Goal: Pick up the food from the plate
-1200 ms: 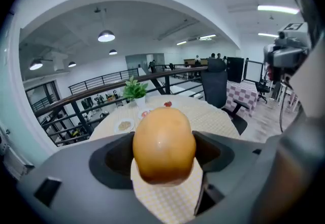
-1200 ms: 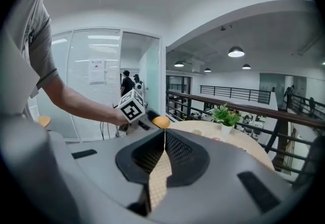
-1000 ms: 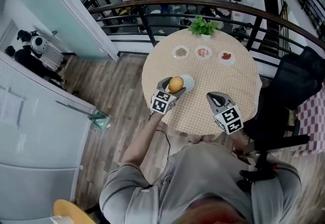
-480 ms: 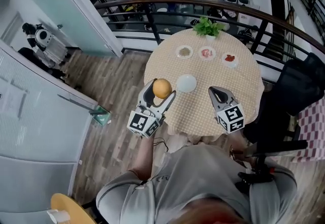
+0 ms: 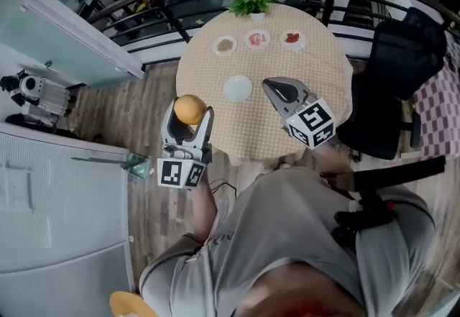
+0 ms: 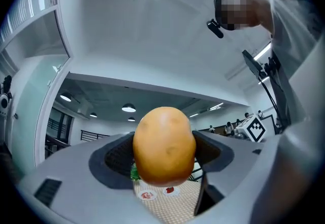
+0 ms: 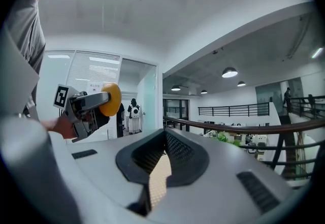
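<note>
At centre left of the head view, the left gripper [image 5: 190, 118] is clamped on a yellow-orange potato [image 5: 190, 108], its jaws pressing both sides, just off the left edge of the round table [image 5: 316, 64]. Up and right of it, a white plate [image 5: 237, 88] sits bare on the table. Right of the plate, the right gripper [image 5: 276, 87] has its jaws together, holding nothing.

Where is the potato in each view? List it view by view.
Head view: potato left of centre, held in left gripper.
Left gripper view: dead centre, between the jaws.
Right gripper view: upper left, small.
Shared landmark: the checked table.
</note>
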